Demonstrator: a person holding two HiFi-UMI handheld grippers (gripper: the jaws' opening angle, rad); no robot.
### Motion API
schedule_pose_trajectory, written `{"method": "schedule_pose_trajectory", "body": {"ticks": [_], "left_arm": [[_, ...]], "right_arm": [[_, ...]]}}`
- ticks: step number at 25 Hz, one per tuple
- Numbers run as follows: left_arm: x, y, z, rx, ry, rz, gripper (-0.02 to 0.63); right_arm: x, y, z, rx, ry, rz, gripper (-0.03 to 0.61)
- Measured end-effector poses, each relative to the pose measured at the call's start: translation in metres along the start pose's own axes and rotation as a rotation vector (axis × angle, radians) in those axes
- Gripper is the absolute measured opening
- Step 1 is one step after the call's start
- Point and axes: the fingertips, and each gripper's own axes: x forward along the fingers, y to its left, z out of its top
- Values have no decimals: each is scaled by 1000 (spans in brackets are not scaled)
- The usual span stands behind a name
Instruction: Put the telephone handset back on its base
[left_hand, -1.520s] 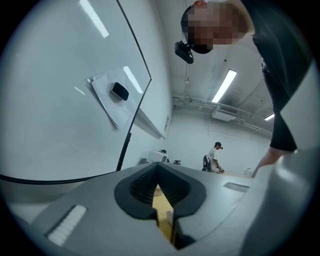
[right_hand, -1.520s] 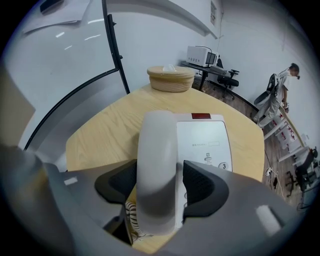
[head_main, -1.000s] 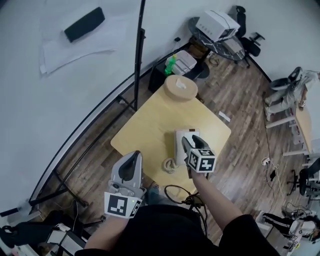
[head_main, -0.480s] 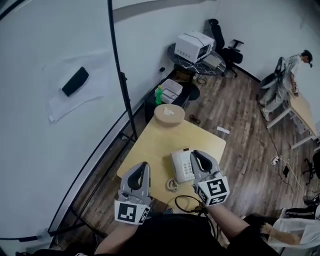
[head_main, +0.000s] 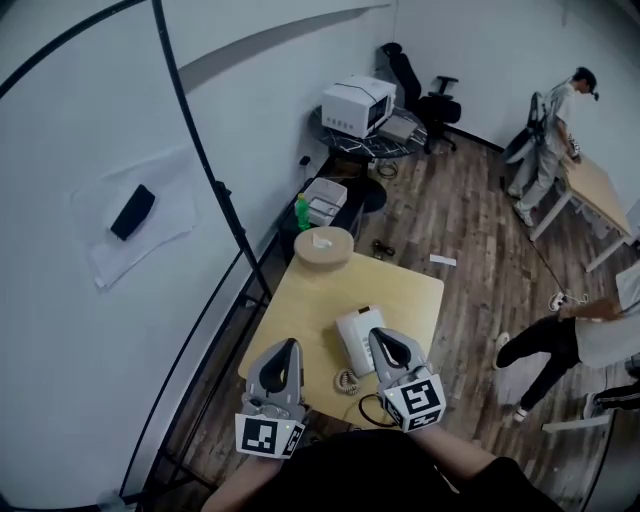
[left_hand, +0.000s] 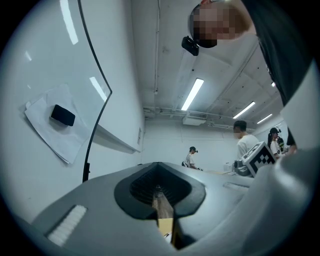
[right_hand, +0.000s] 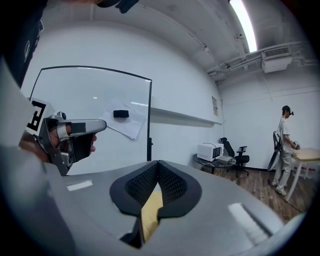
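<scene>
Left gripper (head_main: 288, 348): jaws together, empty | Right gripper (head_main: 384, 338): jaws together, empty | Telephone (head_main: 360, 322): on table (head_main: 310, 295), just left of right gripper's tip; handset (head_main: 347, 342) apparently seated, too small to confirm | Risk: coiled cord (head_main: 347, 381) beside right gripper may snag and drag the handset off.

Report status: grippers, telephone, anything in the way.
Left gripper shut, empty. Right gripper shut, empty. Telephone on table, looks hung up. Round box at far edge, apart.

White telephone (head_main: 355, 340) lies flat on the table (head_main: 300, 305) (coiled cord (head_main: 346, 381) alongside).
</scene>
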Motion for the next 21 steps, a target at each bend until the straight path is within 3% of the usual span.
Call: {"method": "schedule_pose_trajectory", "body": {"ticks": [21], "left_arm": [[-3,-29,5,16,-7,-10,0]], "right_arm": [[-21,-8,-3,25,-22,-3,8]]}}
